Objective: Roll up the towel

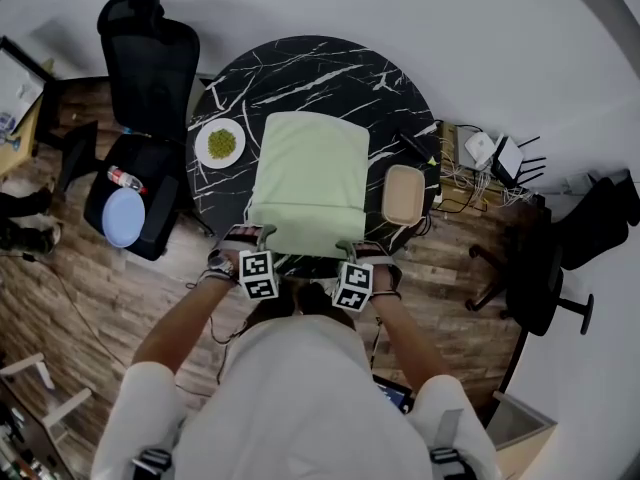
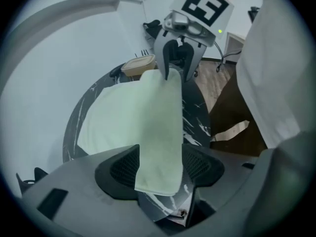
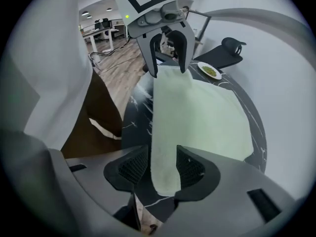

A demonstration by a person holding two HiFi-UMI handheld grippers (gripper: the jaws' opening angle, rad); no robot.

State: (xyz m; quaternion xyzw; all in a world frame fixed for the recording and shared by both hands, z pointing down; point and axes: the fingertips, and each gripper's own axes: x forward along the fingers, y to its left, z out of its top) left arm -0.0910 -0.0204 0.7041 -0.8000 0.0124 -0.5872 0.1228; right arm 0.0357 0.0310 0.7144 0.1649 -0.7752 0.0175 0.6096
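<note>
Pale green towel (image 1: 308, 183): flat on black marble worktop (image 1: 320, 73), near edge folded over. Left claw (image 1: 262, 235), right claw (image 1: 348, 248): both open, folded edge loose between jaws.

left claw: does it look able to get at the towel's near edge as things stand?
Likely yes. The near edge of the towel lies between the parted jaws of the left claw, with nothing else in the way. The right claw straddles the same edge further along.
</note>
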